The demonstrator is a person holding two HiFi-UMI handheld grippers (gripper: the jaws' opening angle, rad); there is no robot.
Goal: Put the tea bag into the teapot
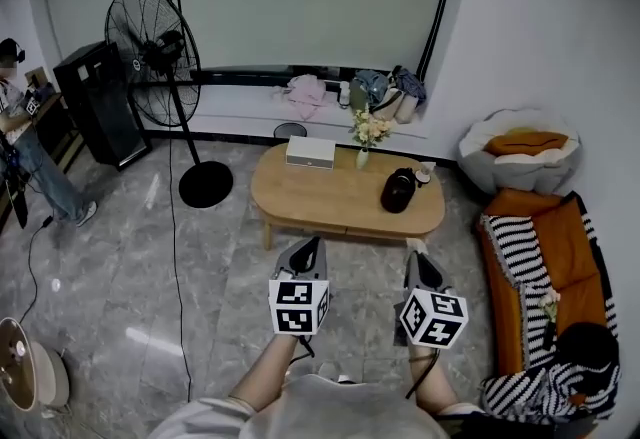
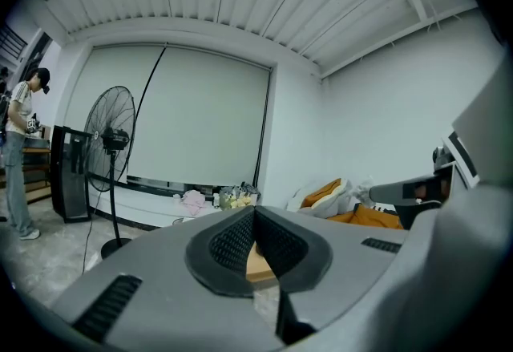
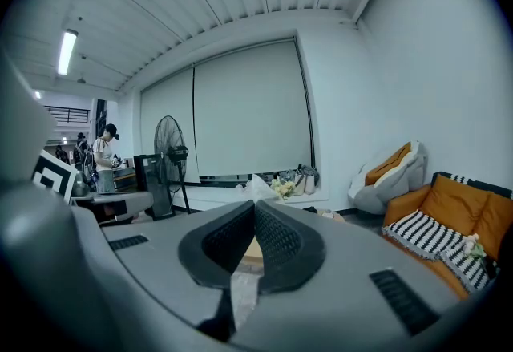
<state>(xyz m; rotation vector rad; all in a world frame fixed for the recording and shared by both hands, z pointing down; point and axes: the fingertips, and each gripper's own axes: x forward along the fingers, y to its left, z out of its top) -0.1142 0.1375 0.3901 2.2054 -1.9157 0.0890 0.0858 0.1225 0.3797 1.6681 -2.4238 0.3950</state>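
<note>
A black teapot [image 1: 398, 190] stands on the right part of an oval wooden table [image 1: 330, 197]. A small pale cup [image 1: 425, 173] is just behind it. I cannot make out a tea bag. My left gripper [image 1: 313, 243] and right gripper [image 1: 414, 247] hover side by side over the floor, short of the table's near edge. Both point toward it. In the left gripper view the left gripper [image 2: 255, 212] has its jaws closed tip to tip with nothing between them. The right gripper [image 3: 255, 206] looks the same in the right gripper view.
A white box [image 1: 311, 152] and a flower vase [image 1: 364, 135] sit at the table's back edge. A standing fan [image 1: 158, 57] with a trailing cable is at the left, and an orange sofa [image 1: 545, 267] at the right. A person [image 1: 25, 142] stands far left.
</note>
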